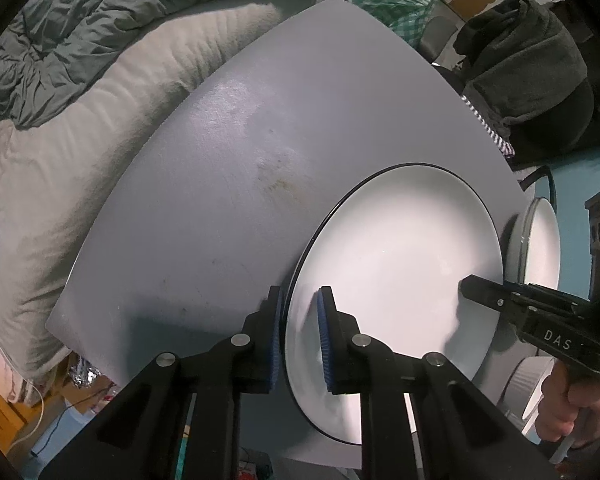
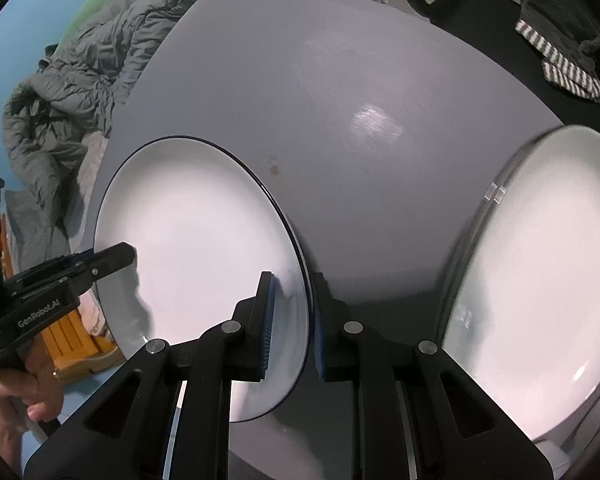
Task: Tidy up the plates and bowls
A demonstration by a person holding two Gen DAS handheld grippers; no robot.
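A white plate with a thin dark rim (image 1: 400, 264) lies at the near edge of the grey table (image 1: 228, 152). My left gripper (image 1: 300, 340) straddles its left rim, one blue pad under the rim and one on top. My right gripper (image 2: 292, 324) straddles the same plate (image 2: 196, 240) at its right rim. Both look closed on the rim. Each gripper shows in the other's view: the right one (image 1: 496, 296) and the left one (image 2: 100, 264). A second white plate with a grey rim (image 2: 540, 280) sits to the right, also visible in the left wrist view (image 1: 540, 240).
A bed with a grey-green duvet (image 1: 80, 32) and a pale blanket (image 1: 60, 168) runs along the table's left side. Dark clothes and a striped cloth (image 1: 528, 76) lie past the table's right edge. A faint brown stain (image 1: 280, 176) marks the tabletop.
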